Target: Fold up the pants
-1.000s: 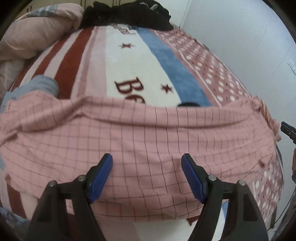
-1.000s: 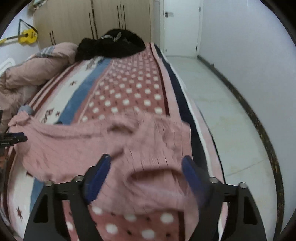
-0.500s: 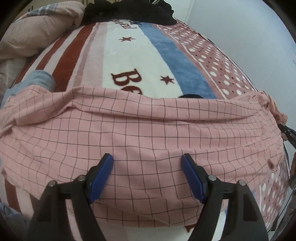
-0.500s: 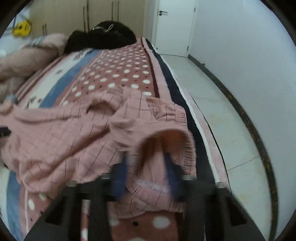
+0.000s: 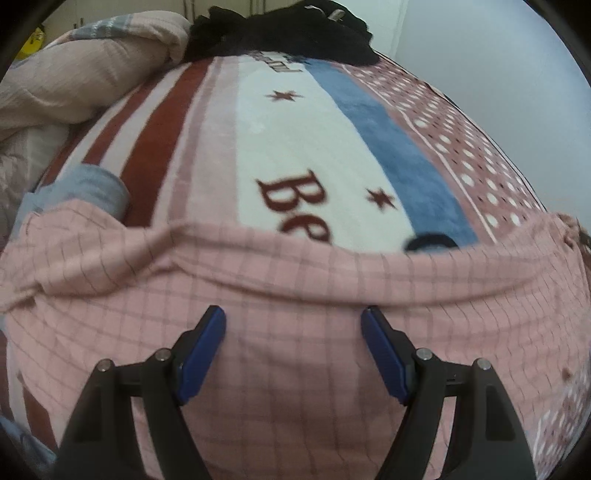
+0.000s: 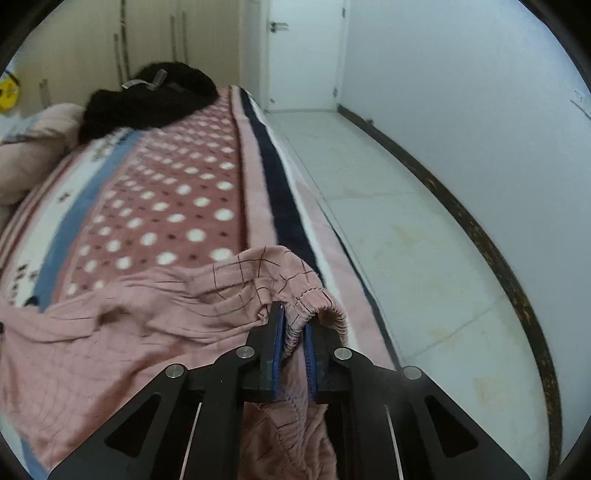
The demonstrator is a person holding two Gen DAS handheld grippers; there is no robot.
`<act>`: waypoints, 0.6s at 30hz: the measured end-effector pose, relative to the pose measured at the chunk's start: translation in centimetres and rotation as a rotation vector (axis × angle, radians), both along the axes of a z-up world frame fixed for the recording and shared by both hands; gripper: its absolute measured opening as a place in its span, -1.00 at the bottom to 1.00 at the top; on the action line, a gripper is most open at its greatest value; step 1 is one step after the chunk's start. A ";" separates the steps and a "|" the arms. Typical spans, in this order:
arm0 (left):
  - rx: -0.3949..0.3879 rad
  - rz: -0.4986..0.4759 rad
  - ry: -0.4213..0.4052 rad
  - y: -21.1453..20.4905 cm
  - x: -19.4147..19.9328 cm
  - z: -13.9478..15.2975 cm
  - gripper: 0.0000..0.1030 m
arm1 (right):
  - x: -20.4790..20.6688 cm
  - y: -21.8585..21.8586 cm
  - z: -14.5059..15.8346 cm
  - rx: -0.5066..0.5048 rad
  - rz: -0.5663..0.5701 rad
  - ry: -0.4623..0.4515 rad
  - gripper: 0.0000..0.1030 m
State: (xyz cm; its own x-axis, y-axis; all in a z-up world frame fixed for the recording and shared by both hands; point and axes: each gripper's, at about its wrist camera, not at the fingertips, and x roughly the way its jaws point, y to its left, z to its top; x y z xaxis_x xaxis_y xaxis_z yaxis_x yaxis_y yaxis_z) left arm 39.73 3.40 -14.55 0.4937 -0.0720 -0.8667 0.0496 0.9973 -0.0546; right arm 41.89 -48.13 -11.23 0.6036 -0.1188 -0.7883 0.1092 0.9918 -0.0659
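Covering the bed is one plush blanket [image 5: 295, 147] in lengthwise bands: dark red stripes, a white band with dark lettering and stars, a blue stripe, a dusty-pink band of white dots, and a navy stripe along the edge facing the floor. Beyond that edge lies pale tiled floor [image 6: 406, 229], bounded by a white wall [image 6: 480, 110] with a dark skirting strip; one white door [image 6: 303, 55] stands at the far end, beside pale wooden wardrobe fronts [image 6: 147, 40]. One pair of pink checked cotton pants [image 5: 295, 295] lies crosswise over the near end of the blanket, its gathered elastic waistband [image 6: 314, 302] at the floor-side edge. The right gripper [image 6: 293, 339] is clenched on that waistband, cloth pinched between its blue pads. The left gripper [image 5: 293, 332] is above the middle of the pants with its jaws spread wide and nothing between them. At the blanket's far end sits one heap of black fuzzy clothing [image 5: 280, 33], with one bundled beige quilt [image 5: 92, 74] beside it. One light-blue garment [image 5: 85, 188] peeks out beside the pants on the red-striped side.
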 end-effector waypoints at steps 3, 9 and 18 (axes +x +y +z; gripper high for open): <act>0.005 0.031 -0.032 1.1 1.0 0.5 0.42 | -0.6 0.1 0.5 -0.008 -0.028 -0.015 -0.49; -0.091 0.021 -0.020 2.0 1.6 1.7 0.42 | -4.5 4.7 4.4 0.033 0.101 -0.109 -0.23; -0.119 -0.163 0.097 -2.9 -0.2 -0.3 0.44 | -4.2 16.8 0.3 0.194 0.471 0.031 -0.36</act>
